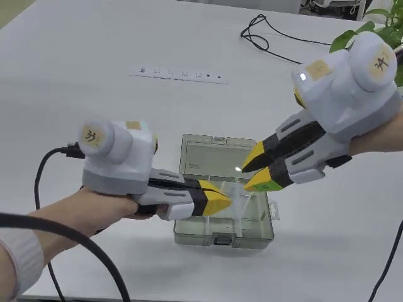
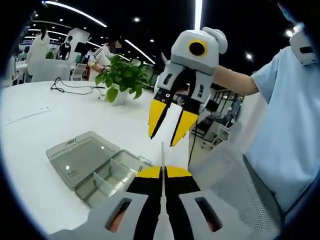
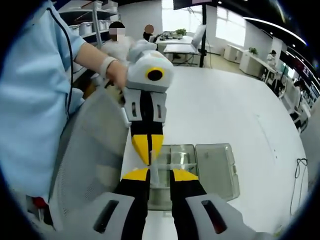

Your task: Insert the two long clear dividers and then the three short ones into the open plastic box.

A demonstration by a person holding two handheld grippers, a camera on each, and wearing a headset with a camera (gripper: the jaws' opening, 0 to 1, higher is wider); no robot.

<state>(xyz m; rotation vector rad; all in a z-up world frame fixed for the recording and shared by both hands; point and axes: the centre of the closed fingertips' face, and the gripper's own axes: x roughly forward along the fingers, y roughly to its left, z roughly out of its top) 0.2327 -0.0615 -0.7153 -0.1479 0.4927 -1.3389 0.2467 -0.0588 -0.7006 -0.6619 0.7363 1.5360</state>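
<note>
An open clear plastic box (image 1: 195,237) sits on the white table, its lid (image 1: 214,154) laid flat behind it and dividers standing inside. My left gripper (image 1: 220,202) comes in from the left above the box, shut on a thin clear divider (image 2: 162,155) that rises edge-on from its jaws. My right gripper (image 1: 245,178) points down from the right, jaws apart, tips close to the left one's. In the right gripper view the divider (image 3: 154,167) reaches between my open right gripper (image 3: 159,175), with the left gripper (image 3: 148,150) facing it over the box (image 3: 182,155).
A white power strip (image 1: 179,74) lies farther back on the table. A black cable (image 1: 264,34) loops at the far edge beside a potted plant (image 1: 378,25). Another black cable (image 1: 44,176) trails from the left gripper. People stand in the background.
</note>
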